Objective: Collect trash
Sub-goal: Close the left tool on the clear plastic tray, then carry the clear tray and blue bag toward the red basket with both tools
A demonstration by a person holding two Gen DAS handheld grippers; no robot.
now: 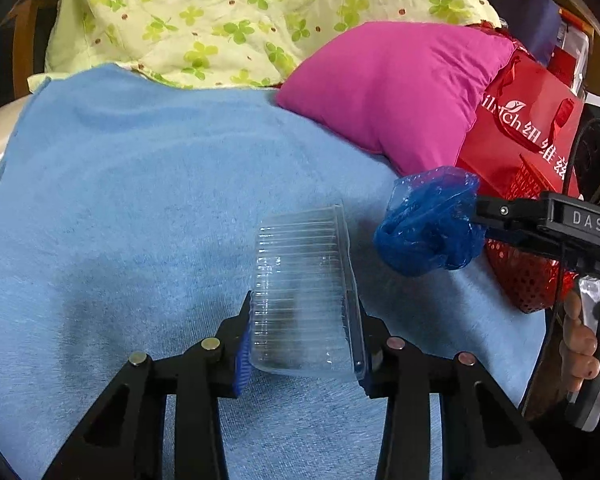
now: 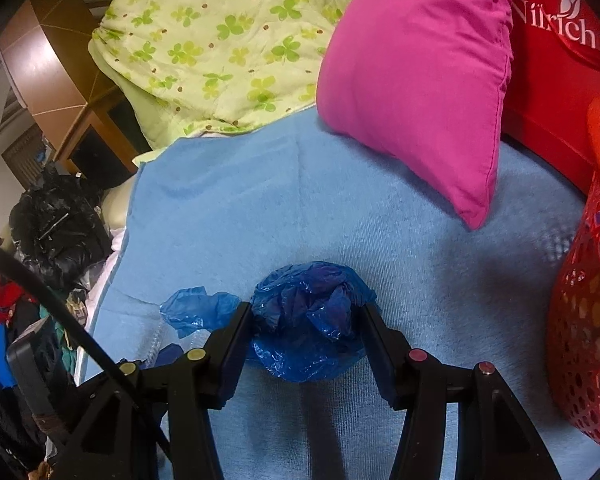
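Left gripper (image 1: 304, 332) jaws clench a clear ribbed plastic tray (image 1: 300, 292); right gripper (image 2: 306, 328) jaws grip crumpled blue plastic film (image 2: 312, 316), both probably bound for the red mesh basket (image 2: 584, 320) beside it.

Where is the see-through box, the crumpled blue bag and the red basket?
see-through box (image 1: 300, 292): left wrist view, on its ribbed side wall.
crumpled blue bag (image 2: 308, 320): right wrist view, on the wrinkled middle of the bundle.
red basket (image 2: 584, 328): right wrist view, on its mesh side wall.

Clear plastic container (image 1: 300, 292) clamped in the left hand-held gripper (image 1: 304, 340) above a blue blanket (image 1: 140, 200).
At right, the other hand-held gripper (image 1: 476, 216) grips crumpled blue plastic (image 1: 428, 224), apparently a bag, near a pink pillow (image 1: 392, 92) and red mesh basket (image 1: 528, 280).
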